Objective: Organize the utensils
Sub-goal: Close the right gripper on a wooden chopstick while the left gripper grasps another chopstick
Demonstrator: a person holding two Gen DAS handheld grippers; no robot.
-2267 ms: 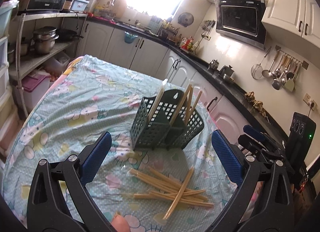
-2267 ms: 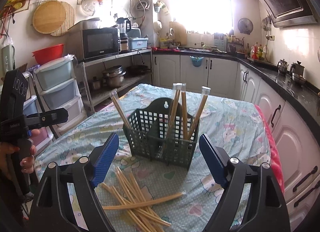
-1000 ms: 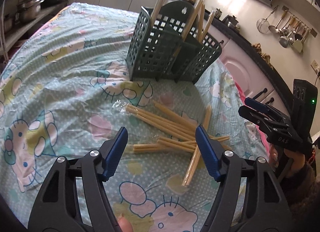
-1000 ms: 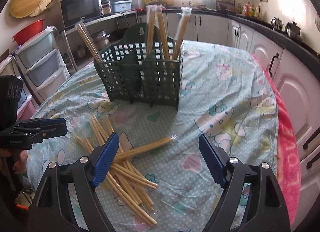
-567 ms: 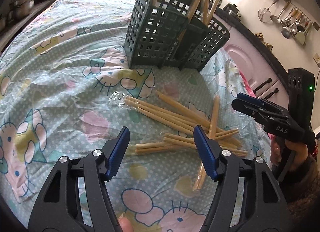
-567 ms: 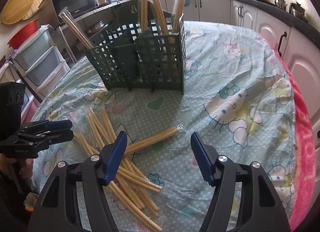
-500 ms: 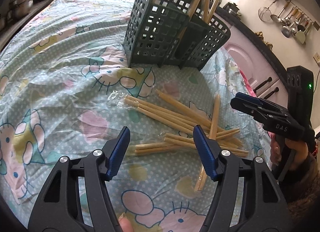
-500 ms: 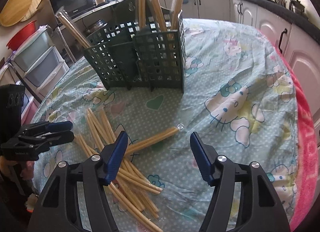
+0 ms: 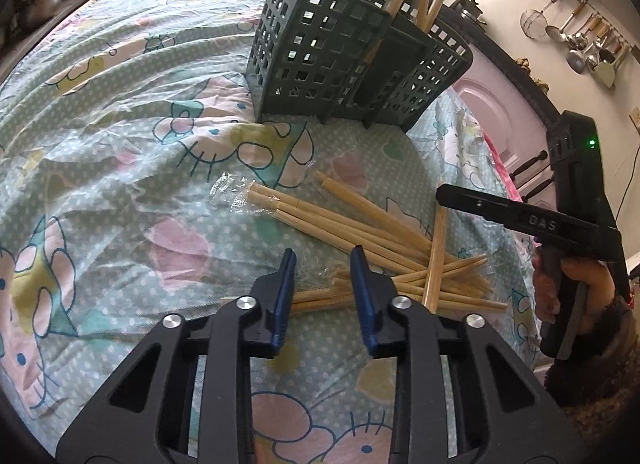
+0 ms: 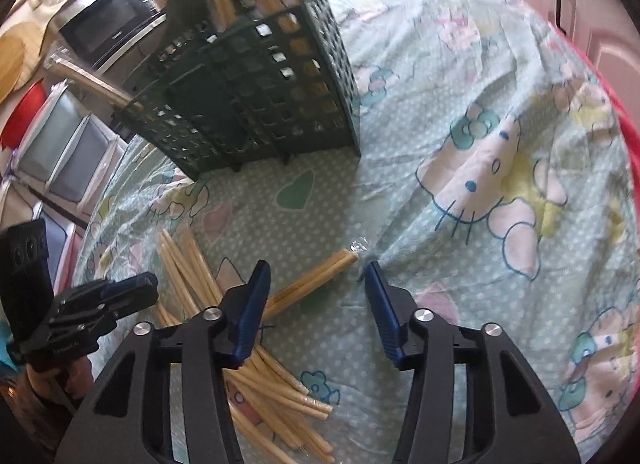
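A dark green slotted utensil basket [image 9: 352,60] stands on the table and holds several wrapped chopstick pairs upright; it also shows in the right wrist view [image 10: 256,84]. A loose pile of wrapped chopsticks [image 9: 360,232] lies in front of it. My left gripper [image 9: 323,264] is low over the near end of the pile, jaws narrowed but open around a chopstick pair [image 9: 320,296]. My right gripper [image 10: 316,276] is open and straddles one chopstick pair [image 10: 312,280] lying apart from the pile [image 10: 264,364]. Neither gripper holds anything.
The table wears a pale green cartoon-print cloth [image 9: 120,136] under clear plastic. The right gripper's body [image 9: 560,224] shows at the right of the left view, the left gripper's body [image 10: 80,312] at the left of the right view. Cabinets and shelves surround the table.
Both grippers have dropped closer to the table. The left jaws have narrowed over the pile's near end. The right gripper has moved forward over the single chopstick pair.
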